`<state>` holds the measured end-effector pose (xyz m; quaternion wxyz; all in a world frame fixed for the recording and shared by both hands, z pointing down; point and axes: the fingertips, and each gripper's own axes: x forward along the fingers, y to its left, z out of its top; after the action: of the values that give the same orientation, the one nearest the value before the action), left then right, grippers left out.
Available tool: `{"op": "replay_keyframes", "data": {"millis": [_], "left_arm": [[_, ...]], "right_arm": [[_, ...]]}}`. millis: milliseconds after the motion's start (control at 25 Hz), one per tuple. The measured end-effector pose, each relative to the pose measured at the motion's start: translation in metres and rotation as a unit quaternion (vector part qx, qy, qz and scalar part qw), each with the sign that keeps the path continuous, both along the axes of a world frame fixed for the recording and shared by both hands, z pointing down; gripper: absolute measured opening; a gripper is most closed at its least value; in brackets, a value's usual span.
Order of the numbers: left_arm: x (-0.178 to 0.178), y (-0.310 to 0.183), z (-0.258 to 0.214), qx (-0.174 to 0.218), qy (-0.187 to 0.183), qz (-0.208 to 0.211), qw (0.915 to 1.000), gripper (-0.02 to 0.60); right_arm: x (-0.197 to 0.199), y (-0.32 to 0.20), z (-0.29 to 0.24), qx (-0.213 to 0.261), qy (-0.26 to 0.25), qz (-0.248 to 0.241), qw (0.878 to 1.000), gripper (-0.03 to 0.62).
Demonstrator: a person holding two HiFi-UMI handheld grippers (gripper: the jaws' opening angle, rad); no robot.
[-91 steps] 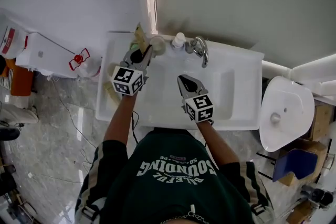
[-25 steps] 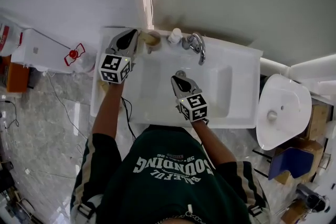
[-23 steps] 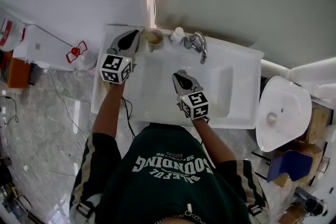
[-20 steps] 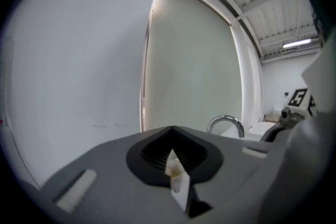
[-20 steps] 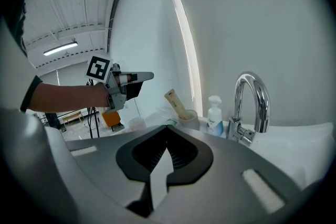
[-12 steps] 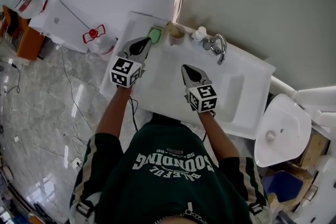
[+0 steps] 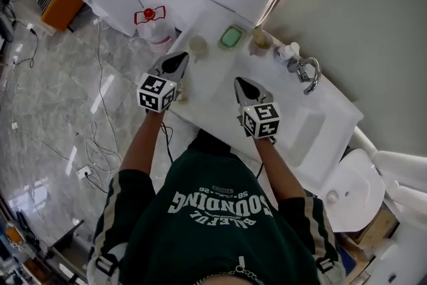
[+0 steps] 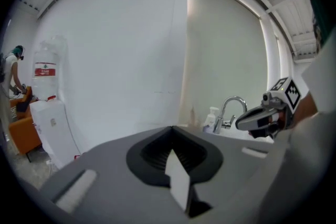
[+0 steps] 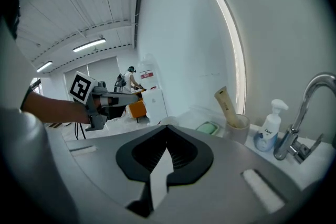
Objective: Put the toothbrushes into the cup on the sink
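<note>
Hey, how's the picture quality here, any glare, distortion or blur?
Head view: sharp, glare streaks on the floor. Left gripper view: strong fisheye bending, dark vignetted corners. Right gripper view: same fisheye; the light strip curves along the wall.

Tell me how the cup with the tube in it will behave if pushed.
The cup likely tips toward the side where the tall tube leans out past its rim. On the glossy sink ledge it may slide before tipping. Its walls look stiff, so it probably won't crumple.
</note>
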<state>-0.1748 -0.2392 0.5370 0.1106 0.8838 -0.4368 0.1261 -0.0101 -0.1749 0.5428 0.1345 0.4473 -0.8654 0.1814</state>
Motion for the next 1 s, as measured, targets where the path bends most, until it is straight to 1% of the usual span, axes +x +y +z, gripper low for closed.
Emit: {"op": "replay_keyframes", "data": {"millis": [120,200,360,560,680,760,840,880,960,1000], "left_arm": [[-0.029,0.012,0.019,-0.022,-0.009,-0.025,0.9994,0.051],[-0.042,0.016,0.031,-0.042,-0.007,-0.038,0.9984,0.051],[-0.054,0.015,0.048,-0.078,0.023,-0.051,0.9954,0.051],[-0.069,0.016,0.086,-0.119,0.016,-0.078,0.9897,0.052],[-0.072,0.016,0.106,-0.147,0.018,-0.083,0.9854,0.060],[-0.069,0.015,0.121,-0.179,0.021,-0.075,0.9808,0.092],[-0.063,0.013,0.136,-0.215,0.022,-0.062,0.9743,0.125],[-0.061,0.012,0.144,-0.232,0.019,-0.059,0.9708,0.167],[-0.059,0.007,0.159,-0.260,0.007,-0.058,0.9637,0.216],[-0.060,0.005,0.167,-0.273,-0.001,-0.060,0.9601,0.264]], "right_arm": [[-0.016,0.003,0.003,-0.003,0.002,-0.017,1.000,0.002],[-0.021,0.003,0.005,-0.007,0.004,-0.025,1.000,0.003],[-0.023,0.002,0.005,-0.013,0.010,-0.029,0.999,0.003],[-0.016,0.004,0.018,-0.025,0.017,-0.023,0.999,0.002],[-0.011,0.004,0.021,-0.030,0.019,-0.017,0.999,0.003],[-0.008,0.004,0.023,-0.033,0.021,-0.013,0.999,0.003],[-0.003,0.005,0.025,-0.036,0.022,-0.008,0.999,0.003],[-0.001,0.006,0.026,-0.038,0.022,-0.005,0.999,0.002],[0.005,0.006,0.028,-0.041,0.023,0.001,0.999,0.003],[0.009,0.007,0.029,-0.042,0.024,0.005,0.999,0.003]]}}
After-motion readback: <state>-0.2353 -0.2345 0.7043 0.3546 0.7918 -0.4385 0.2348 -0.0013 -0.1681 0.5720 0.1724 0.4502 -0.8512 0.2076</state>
